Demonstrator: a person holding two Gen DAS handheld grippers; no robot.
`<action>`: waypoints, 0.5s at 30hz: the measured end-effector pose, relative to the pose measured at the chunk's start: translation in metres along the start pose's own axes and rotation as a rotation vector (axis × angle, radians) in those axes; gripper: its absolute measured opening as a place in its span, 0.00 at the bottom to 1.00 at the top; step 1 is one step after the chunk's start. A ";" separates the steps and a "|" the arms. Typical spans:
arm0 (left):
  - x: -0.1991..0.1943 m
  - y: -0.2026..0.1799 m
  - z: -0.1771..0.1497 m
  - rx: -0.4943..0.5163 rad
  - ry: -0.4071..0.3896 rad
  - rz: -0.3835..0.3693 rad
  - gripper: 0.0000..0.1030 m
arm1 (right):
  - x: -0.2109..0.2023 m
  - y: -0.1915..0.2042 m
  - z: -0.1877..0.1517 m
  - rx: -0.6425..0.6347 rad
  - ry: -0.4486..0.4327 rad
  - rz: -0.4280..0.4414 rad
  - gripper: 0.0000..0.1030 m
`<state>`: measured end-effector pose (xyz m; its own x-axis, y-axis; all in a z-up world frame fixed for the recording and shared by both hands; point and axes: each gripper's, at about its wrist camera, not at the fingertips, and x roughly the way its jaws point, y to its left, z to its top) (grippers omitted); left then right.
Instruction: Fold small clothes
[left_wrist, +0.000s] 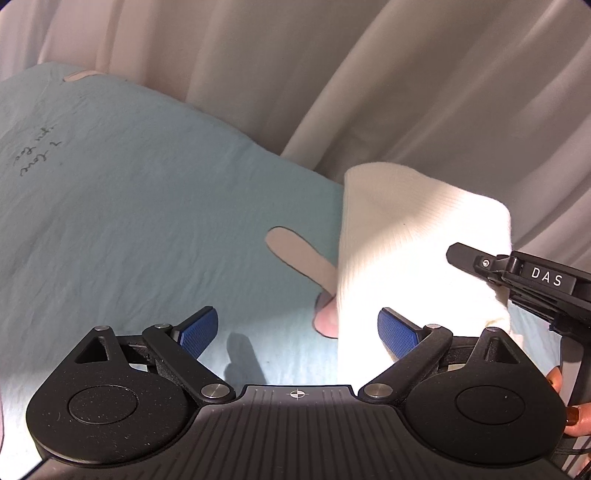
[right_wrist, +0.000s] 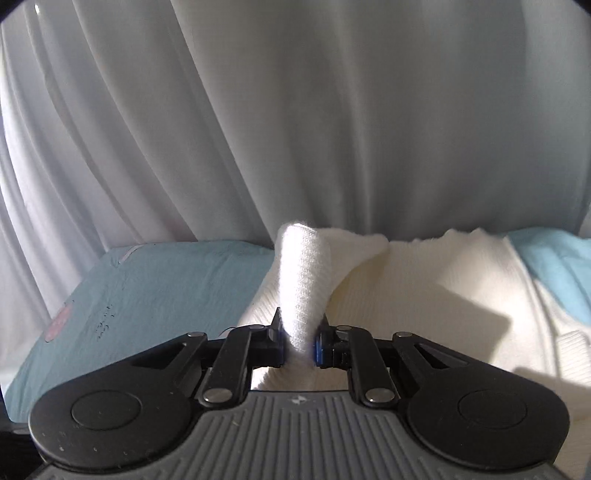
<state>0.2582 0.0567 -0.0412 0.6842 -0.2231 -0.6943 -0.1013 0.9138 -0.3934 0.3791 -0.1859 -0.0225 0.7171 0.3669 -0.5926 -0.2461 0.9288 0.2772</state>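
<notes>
1. While the right gripper (right_wrist: 300, 341) pinches a bunched fold of the white garment (left_wrist: 413, 236) lifted off the blue sheet (left_wrist: 147, 206), the thin bite could slip.
2. Left gripper (left_wrist: 297, 328) hangs open beside it, so nothing anchors the lower layer.

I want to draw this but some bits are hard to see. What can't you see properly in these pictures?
- Writing on the blue sheet, left wrist view: too small and tilted to read.
- Pink patch, same view: partly hidden by the white garment.
- What kind of garment it is: both views cut it off, and the right gripper bunches it.
- Right gripper, left wrist view: fingertips hidden in the cloth.
- Hand: cut by the edge.
</notes>
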 end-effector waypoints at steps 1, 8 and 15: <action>0.002 -0.004 0.000 0.012 0.007 -0.012 0.94 | -0.005 -0.005 -0.001 -0.013 -0.010 -0.021 0.13; 0.027 -0.033 -0.019 0.084 0.097 -0.060 0.95 | -0.005 -0.072 -0.028 0.131 0.075 -0.075 0.15; 0.020 -0.046 -0.024 0.121 0.073 -0.061 0.95 | -0.009 -0.115 -0.038 0.490 0.088 0.152 0.28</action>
<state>0.2595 0.0024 -0.0519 0.6315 -0.2991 -0.7153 0.0295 0.9312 -0.3633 0.3765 -0.2942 -0.0780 0.6343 0.5184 -0.5735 0.0059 0.7385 0.6742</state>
